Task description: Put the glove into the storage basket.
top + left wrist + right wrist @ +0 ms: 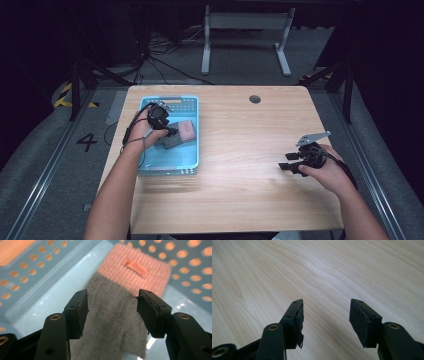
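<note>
A grey sock with a pink cuff (181, 133) lies flat on the floor of a light blue perforated basket (196, 150) at the table's left side. In the left gripper view the sock (112, 315) stretches away between my jaws, its pink cuff and small label at the far end. My left gripper (170, 131) (112, 307) hangs just over the grey part, open, with neither pad pressing on the fabric. My right gripper (286, 166) (325, 315) rests low over the bare wooden table (337, 270) at the right, open, with nothing between its fingers.
The basket's walls (30, 270) rise around the sock on both sides. A round cable hole (255, 99) sits near the table's far edge. Beyond the table stand a white desk frame (245, 30) and loose cables (155, 55) on the floor.
</note>
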The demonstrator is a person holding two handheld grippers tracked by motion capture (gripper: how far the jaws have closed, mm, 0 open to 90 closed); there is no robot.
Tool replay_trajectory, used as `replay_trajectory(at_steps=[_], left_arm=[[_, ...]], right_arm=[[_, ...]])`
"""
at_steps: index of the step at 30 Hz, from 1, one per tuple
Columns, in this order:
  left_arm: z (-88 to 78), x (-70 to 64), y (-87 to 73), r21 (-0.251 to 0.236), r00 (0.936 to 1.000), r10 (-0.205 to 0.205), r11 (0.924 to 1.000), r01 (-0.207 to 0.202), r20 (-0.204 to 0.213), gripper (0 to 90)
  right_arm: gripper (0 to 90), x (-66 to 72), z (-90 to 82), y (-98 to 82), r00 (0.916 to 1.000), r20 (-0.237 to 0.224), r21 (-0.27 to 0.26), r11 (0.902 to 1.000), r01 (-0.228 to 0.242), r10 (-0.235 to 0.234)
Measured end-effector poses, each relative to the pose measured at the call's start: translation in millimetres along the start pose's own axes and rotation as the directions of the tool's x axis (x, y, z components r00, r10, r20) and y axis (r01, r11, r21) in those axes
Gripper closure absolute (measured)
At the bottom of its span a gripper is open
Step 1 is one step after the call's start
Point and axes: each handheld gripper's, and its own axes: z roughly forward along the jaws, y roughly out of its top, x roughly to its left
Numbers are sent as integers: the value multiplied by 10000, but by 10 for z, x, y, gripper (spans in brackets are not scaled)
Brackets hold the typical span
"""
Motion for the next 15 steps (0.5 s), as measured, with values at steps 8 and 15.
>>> replay_trajectory(at_steps=[8, 15], left_arm=[[-414, -419, 41, -1202, 9992, 44, 9928, 4, 396, 406], [-642, -907, 29, -1783, 9964, 420, 9836, -282, 741, 374]], right_arm=[[449, 7, 98, 116, 9995, -178, 66, 9997, 253, -251], [444, 11, 122, 117, 9994, -210, 102, 9996, 275, -273]])
